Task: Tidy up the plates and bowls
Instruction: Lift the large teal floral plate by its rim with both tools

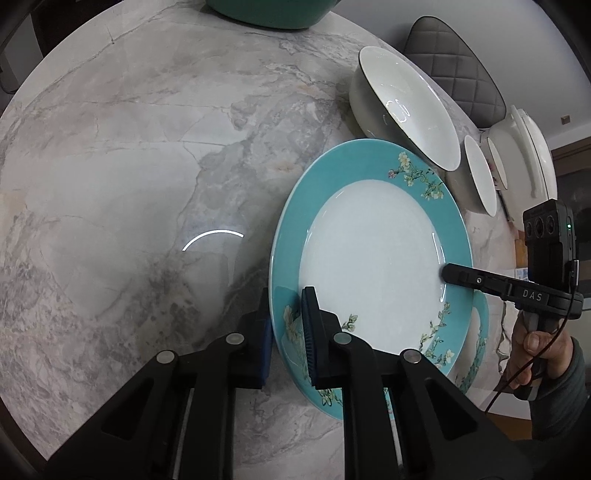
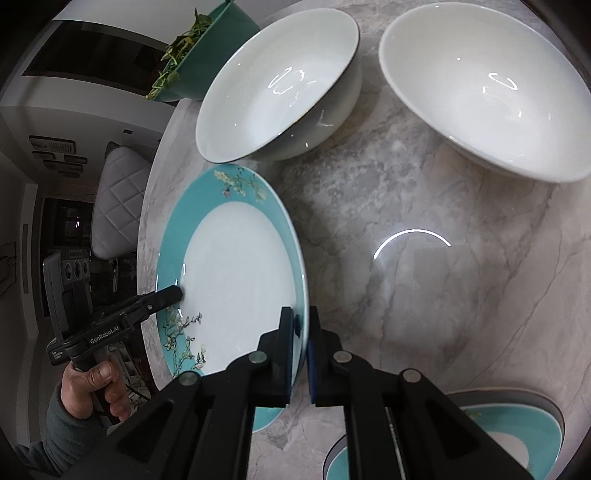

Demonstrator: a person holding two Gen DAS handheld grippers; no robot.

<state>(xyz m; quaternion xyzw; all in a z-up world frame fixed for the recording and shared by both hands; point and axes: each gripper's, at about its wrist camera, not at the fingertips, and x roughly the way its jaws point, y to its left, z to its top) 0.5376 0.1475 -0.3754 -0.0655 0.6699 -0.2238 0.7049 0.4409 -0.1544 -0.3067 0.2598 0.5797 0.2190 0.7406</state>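
A teal-rimmed floral plate [image 1: 373, 258] [image 2: 236, 269] is held off the marble table by both grippers. My left gripper [image 1: 286, 332] is shut on its near rim; it shows in the right wrist view [image 2: 173, 295] at the plate's left rim. My right gripper [image 2: 301, 332] is shut on the opposite rim and shows in the left wrist view [image 1: 452, 275]. A white bowl with a dark rim [image 1: 402, 107] [image 2: 277, 81] and a second white bowl [image 2: 487, 88] stand beyond. Another teal plate [image 2: 517, 439] lies at the lower right.
A teal planter with greenery [image 2: 210, 51] [image 1: 269, 13] stands at the table's far edge. Small white dishes [image 1: 480, 177] and a white lidded pot [image 1: 524, 155] stand at the right. Quilted chairs [image 1: 454, 66] [image 2: 118, 199] stand beside the round table [image 1: 129, 166].
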